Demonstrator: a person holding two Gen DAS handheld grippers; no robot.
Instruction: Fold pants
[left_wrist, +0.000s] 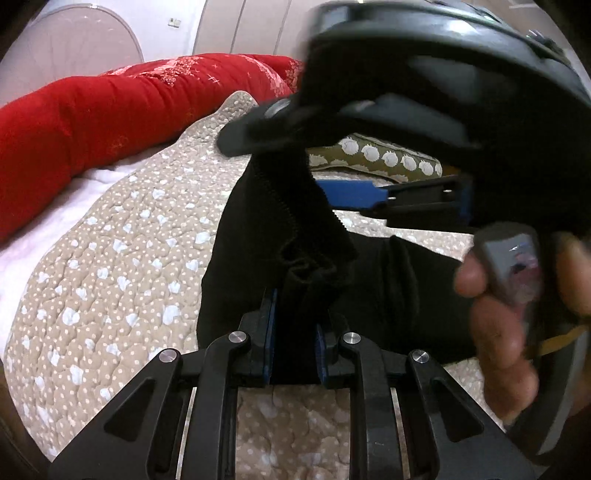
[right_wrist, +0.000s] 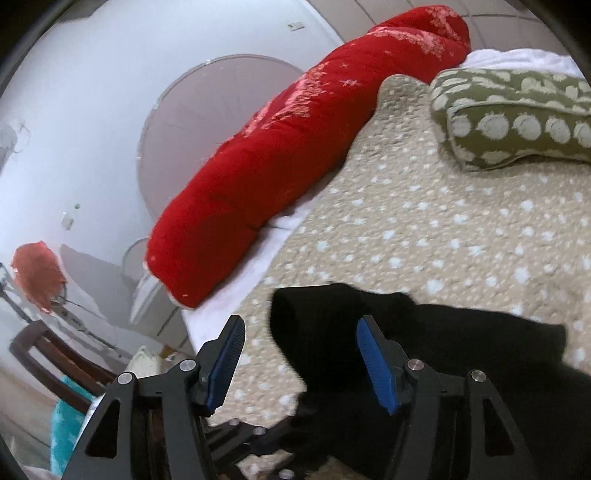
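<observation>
The black pants (left_wrist: 295, 236) lie bunched on the beige dotted quilt (left_wrist: 110, 258). My left gripper (left_wrist: 293, 332) is shut on a fold of the pants and holds it lifted. In the left wrist view my right gripper (left_wrist: 369, 177) hovers close above the pants, its blue pads apart; its upper finger touches the raised fabric. In the right wrist view the right gripper (right_wrist: 301, 362) is open with the pants (right_wrist: 424, 350) under and beyond its blue pads (right_wrist: 373, 362). The left gripper's black frame (right_wrist: 255, 439) shows below.
A rolled red duvet (right_wrist: 303, 155) lies along the far side of the bed. An olive pillow with white spots (right_wrist: 517, 118) sits at the head. A white sheet (left_wrist: 44, 236) edges the quilt. A chair (right_wrist: 44, 354) stands beside the bed.
</observation>
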